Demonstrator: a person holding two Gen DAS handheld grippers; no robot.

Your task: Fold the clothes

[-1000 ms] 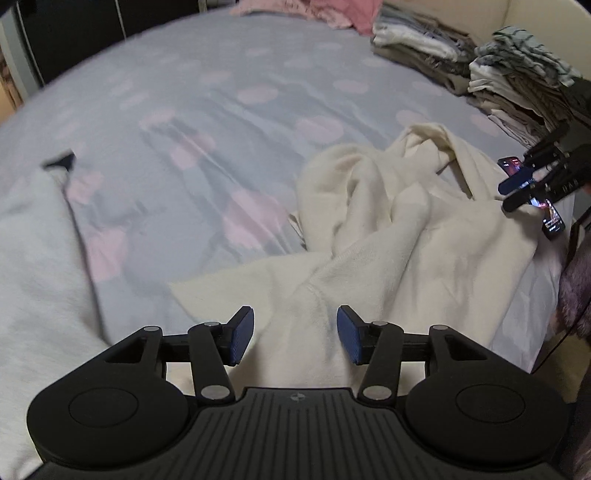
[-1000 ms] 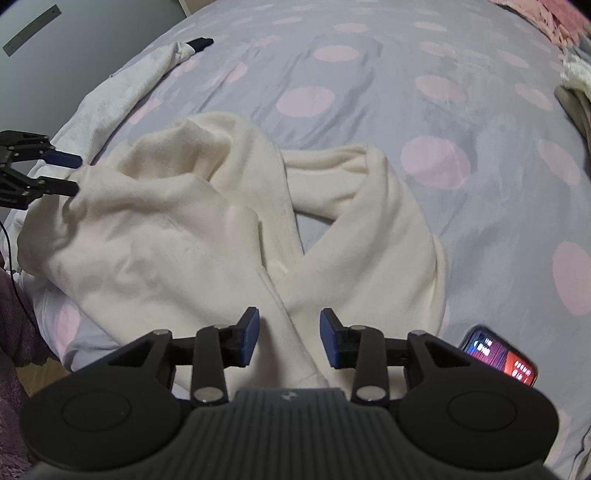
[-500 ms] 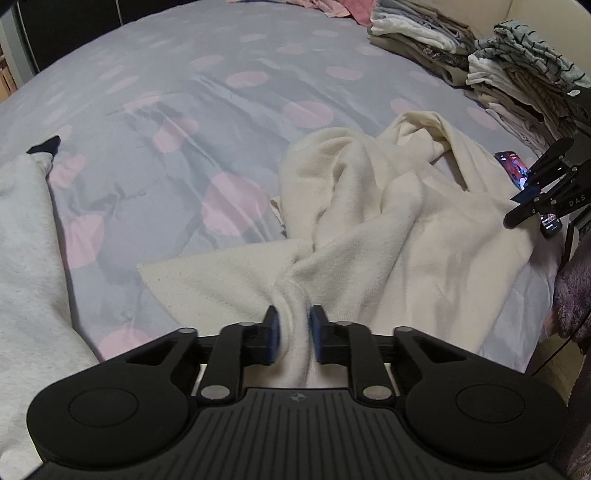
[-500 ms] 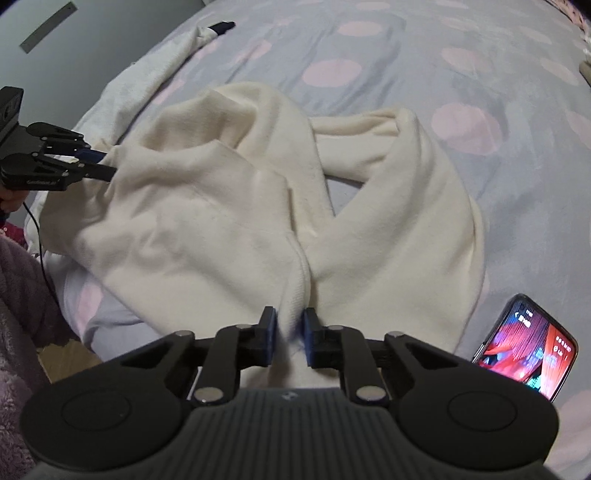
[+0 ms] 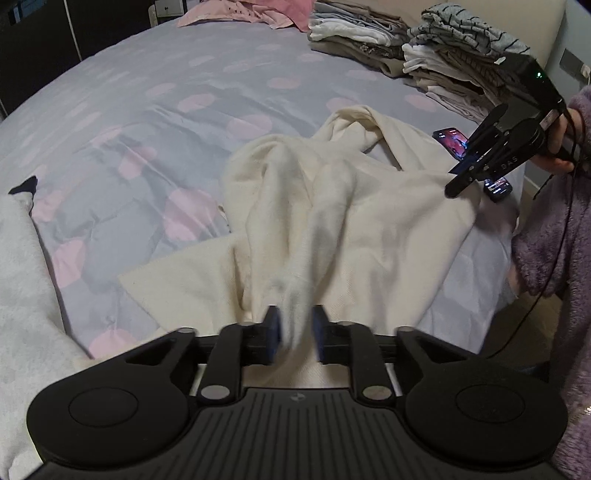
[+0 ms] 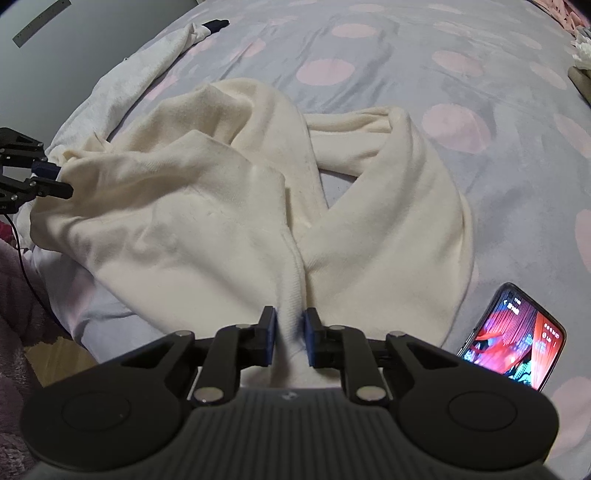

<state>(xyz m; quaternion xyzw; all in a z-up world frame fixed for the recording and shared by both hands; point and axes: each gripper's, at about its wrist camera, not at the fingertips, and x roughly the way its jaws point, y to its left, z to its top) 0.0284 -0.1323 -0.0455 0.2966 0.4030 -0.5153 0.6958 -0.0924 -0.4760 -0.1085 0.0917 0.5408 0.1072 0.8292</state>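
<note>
Two tools, both clamped on cloth. Left tool [image 5: 294, 334], bottom centre of the left wrist view: blue pads pinch a bunched ridge of the cream garment [image 5: 369, 221]; fabric there is motion-blurred. Right tool [image 6: 289, 334], bottom centre of the right wrist view: pads closed on another gathered fold of the same cream garment [image 6: 184, 229]. Garment lies crumpled mid-frame on the bed [image 5: 184, 92], grey cover with pink dots. Phone [image 6: 513, 350], screen lit, lower right of the right wrist view, just beside the garment's edge. Grey-white garment [image 5: 18, 277] along the left edge of the left wrist view. Folded stacks [image 5: 443, 62] upper right; pink clothes [image 5: 251, 11] top centre. Purple fleece sleeve [image 5: 554, 236] at the right edge.
</note>
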